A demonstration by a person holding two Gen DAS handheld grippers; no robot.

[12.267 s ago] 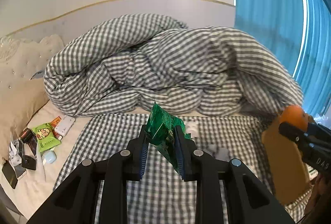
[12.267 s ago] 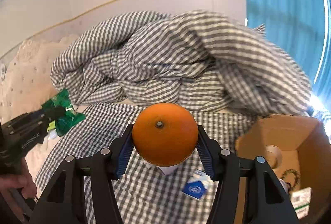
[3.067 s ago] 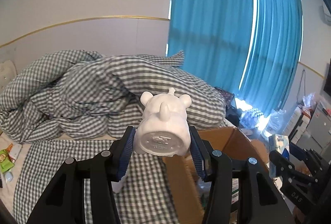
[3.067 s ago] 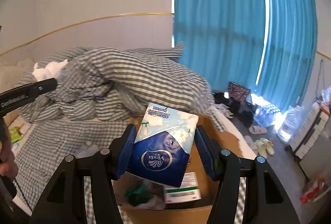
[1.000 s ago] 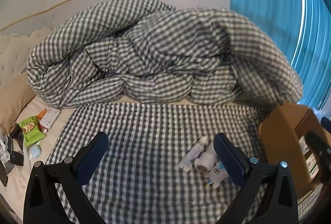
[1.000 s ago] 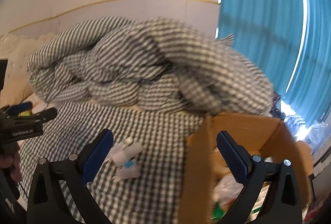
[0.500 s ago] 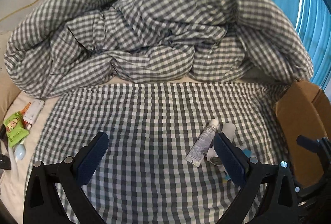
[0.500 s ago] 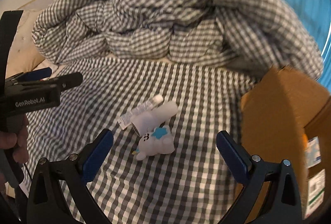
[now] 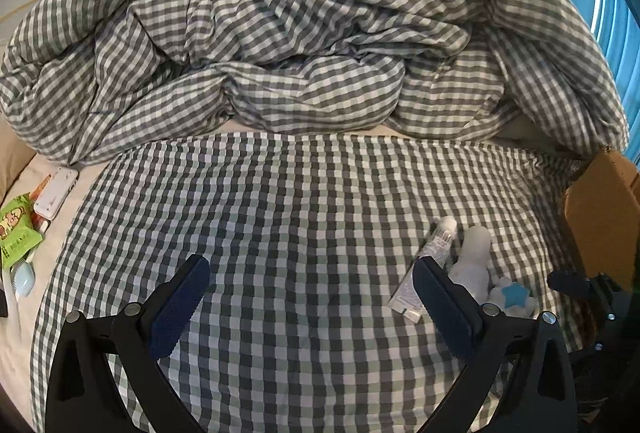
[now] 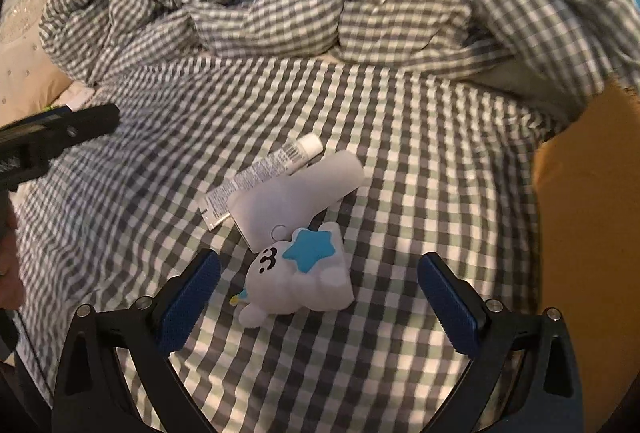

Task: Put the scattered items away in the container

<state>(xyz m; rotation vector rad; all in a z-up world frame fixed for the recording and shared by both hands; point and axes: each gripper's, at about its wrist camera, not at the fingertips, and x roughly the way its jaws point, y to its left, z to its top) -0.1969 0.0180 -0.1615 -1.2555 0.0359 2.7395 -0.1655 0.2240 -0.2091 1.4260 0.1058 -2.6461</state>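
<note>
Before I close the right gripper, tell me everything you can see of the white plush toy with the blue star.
The plush toy is small, white and soft-looking, with a bright blue star patch, a black stitched face and a bit of yellow and blue at its lower left. It lies flat on the checked bedspread, just ahead of the open right gripper, between its fingers. Its upper edge meets the white bottle, which lies beside a small tube. The cardboard box stands off to the right, apart from it.
</note>
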